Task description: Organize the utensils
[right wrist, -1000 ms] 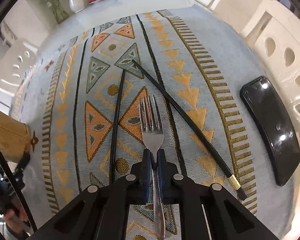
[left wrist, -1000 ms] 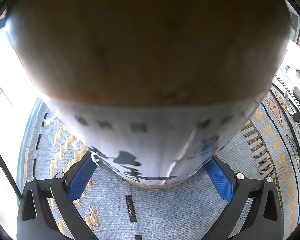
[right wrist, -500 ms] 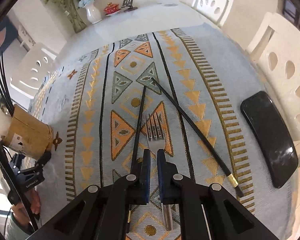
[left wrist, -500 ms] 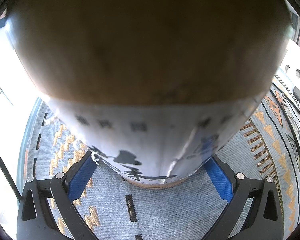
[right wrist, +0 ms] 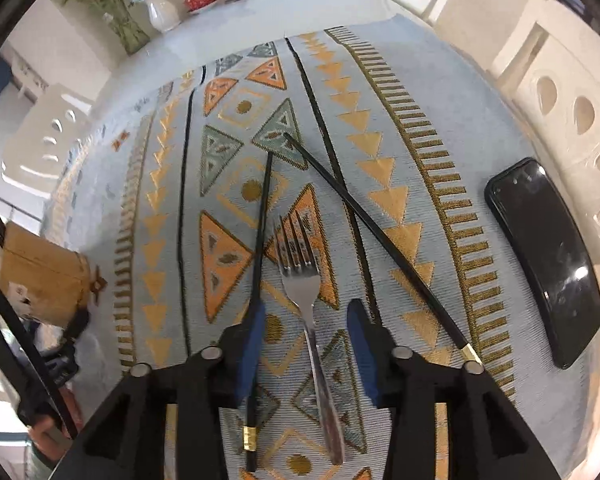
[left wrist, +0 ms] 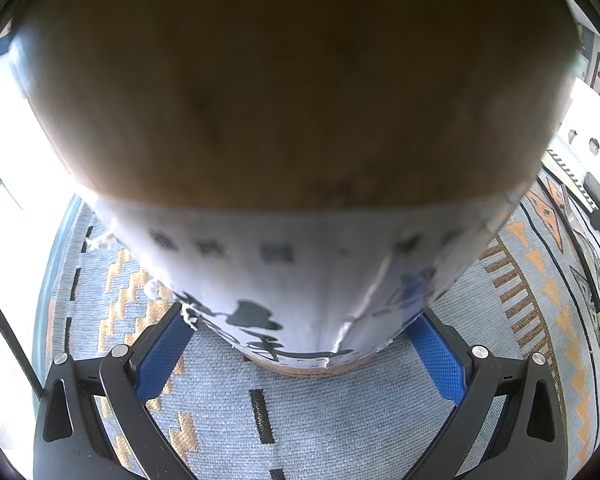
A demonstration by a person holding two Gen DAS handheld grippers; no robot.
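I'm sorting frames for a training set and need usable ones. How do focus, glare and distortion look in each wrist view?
Left wrist view: the holder fills the frame, its brown top soft and dim; the window at left is blown out. Right wrist view: mostly sharp on the fork and chopsticks, glare spots on the phone, strong fisheye bending the tablecloth stripes.

I see a polished, shiny metal fork (right wrist: 302, 280) on a woven, matt patterned cloth (right wrist: 380, 92). The two chopsticks (right wrist: 376, 236) look smooth black with gold metallic bands. The phone (right wrist: 548, 256) is glossy black. The holder (left wrist: 292, 128) looks like matt brown cardboard with a torn white paper label.
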